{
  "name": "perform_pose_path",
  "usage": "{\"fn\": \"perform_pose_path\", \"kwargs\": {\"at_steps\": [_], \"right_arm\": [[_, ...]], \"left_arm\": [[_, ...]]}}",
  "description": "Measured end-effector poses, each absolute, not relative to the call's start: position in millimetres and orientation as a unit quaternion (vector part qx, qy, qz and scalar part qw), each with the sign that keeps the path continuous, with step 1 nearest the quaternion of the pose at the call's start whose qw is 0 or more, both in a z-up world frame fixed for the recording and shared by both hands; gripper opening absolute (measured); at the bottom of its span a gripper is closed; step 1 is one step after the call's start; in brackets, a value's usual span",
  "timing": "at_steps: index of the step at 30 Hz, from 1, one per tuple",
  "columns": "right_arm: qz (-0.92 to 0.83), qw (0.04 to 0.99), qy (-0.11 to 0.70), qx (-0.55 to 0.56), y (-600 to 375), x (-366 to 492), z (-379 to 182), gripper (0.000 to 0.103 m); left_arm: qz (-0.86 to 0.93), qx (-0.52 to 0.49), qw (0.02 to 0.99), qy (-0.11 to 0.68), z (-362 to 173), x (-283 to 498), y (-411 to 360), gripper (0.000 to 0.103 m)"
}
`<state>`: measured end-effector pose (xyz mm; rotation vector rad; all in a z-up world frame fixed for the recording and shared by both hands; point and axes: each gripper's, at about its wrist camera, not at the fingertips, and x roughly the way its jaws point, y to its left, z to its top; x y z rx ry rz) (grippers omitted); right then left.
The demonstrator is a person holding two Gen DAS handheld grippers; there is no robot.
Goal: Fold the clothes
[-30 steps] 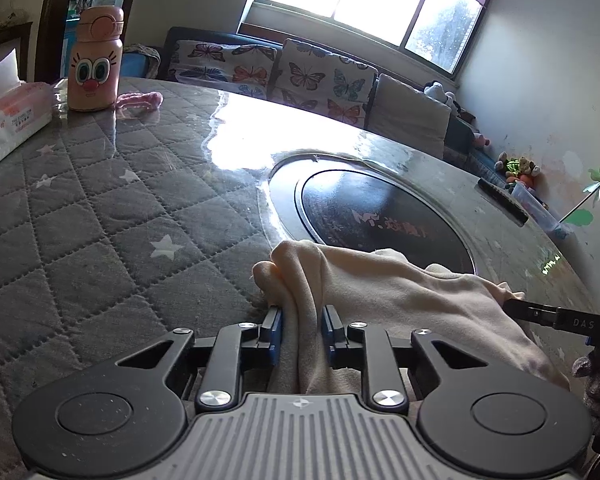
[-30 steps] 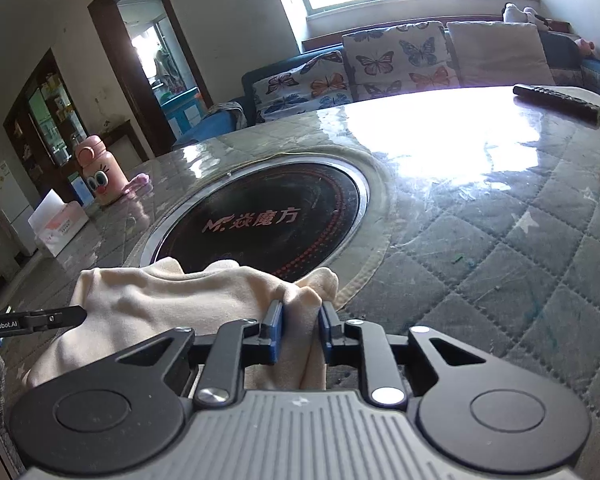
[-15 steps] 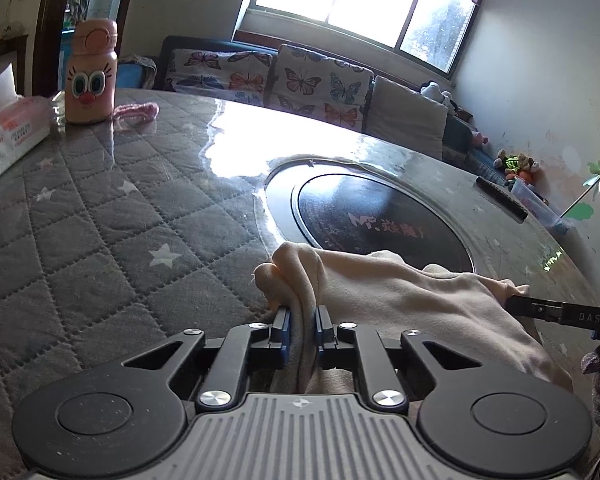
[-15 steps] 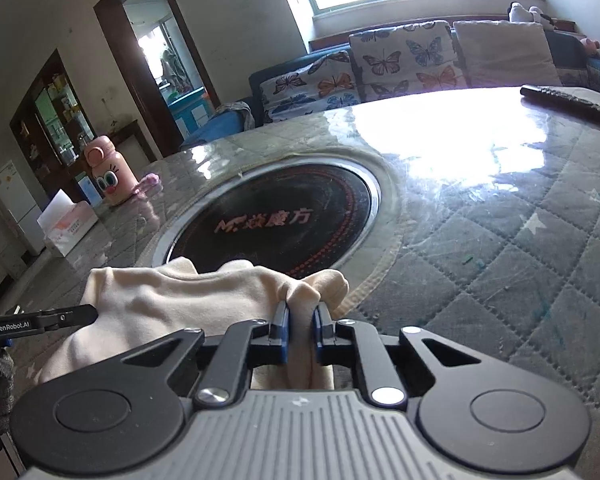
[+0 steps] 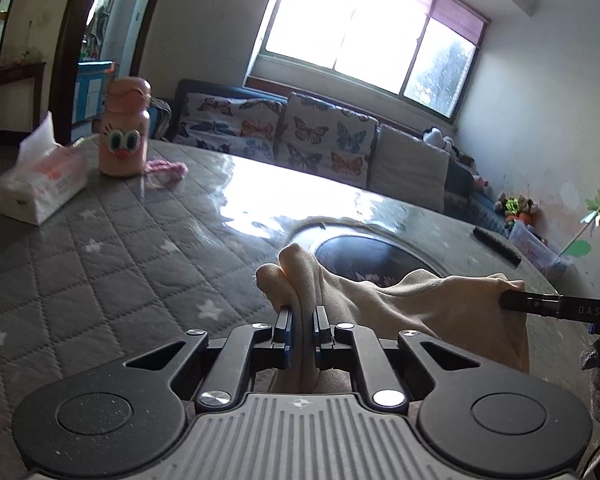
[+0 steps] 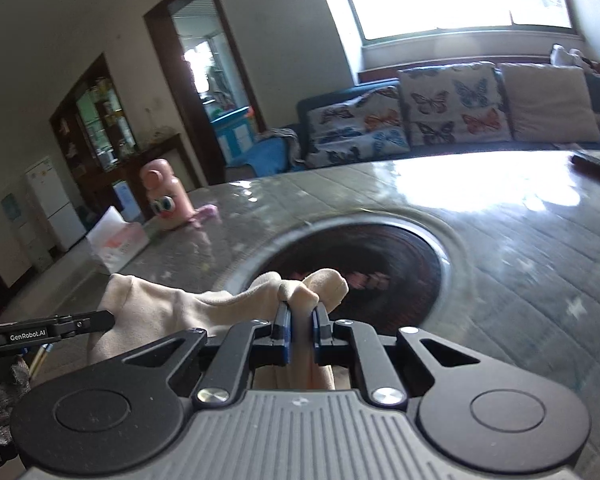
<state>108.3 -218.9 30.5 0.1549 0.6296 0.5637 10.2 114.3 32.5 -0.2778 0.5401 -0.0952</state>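
A cream garment [image 5: 412, 300] hangs stretched between my two grippers above the round quilted table [image 5: 112, 256]. My left gripper [image 5: 302, 322] is shut on a bunched corner of it. My right gripper [image 6: 301, 318] is shut on the other bunched corner of the garment [image 6: 180, 308]. In the left wrist view the right gripper's finger [image 5: 540, 306] shows at the right edge, pinching the cloth. In the right wrist view the left gripper's finger [image 6: 80, 324] shows at the left edge. The lower part of the garment is hidden behind the gripper bodies.
A dark round hotplate [image 6: 364, 256] sits in the table's middle. A pink cartoon bottle [image 5: 125, 138], a tissue pack [image 5: 40, 184] and a pink cloth scrap [image 5: 166, 168] stand at the far left. A black remote [image 5: 496, 246] lies at the far right. A sofa [image 5: 300, 136] is behind.
Both grippers have closed tighter on the garment's corners and lifted it up off the table; the views now sit higher and tilt up toward the room.
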Motion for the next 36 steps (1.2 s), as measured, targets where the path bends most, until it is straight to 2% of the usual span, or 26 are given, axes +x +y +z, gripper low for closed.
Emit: {"fn": "perform_pose_path", "kwargs": {"at_steps": [14,22,25,28,36], "right_arm": [[0.352,0.889,0.290,0.045,-105,156,58,0.009],[0.371,0.875,0.308,0.050,-50,192,48,0.009],[0.362,0.873,0.324,0.042,-34,205,35,0.009],[0.343,0.877,0.336,0.025,-23,215,21,0.017],[0.362,0.868,0.339,-0.011,-5,218,12,0.017]], "left_arm": [[0.047,-0.146,0.961,0.229,59,14,202,0.011],[0.090,-0.158,0.953,0.241,49,28,245,0.011],[0.106,-0.160,0.947,0.256,37,33,254,0.017],[0.122,-0.162,0.941,0.271,26,37,263,0.018],[0.091,-0.142,0.946,0.276,26,64,252,0.019]]}}
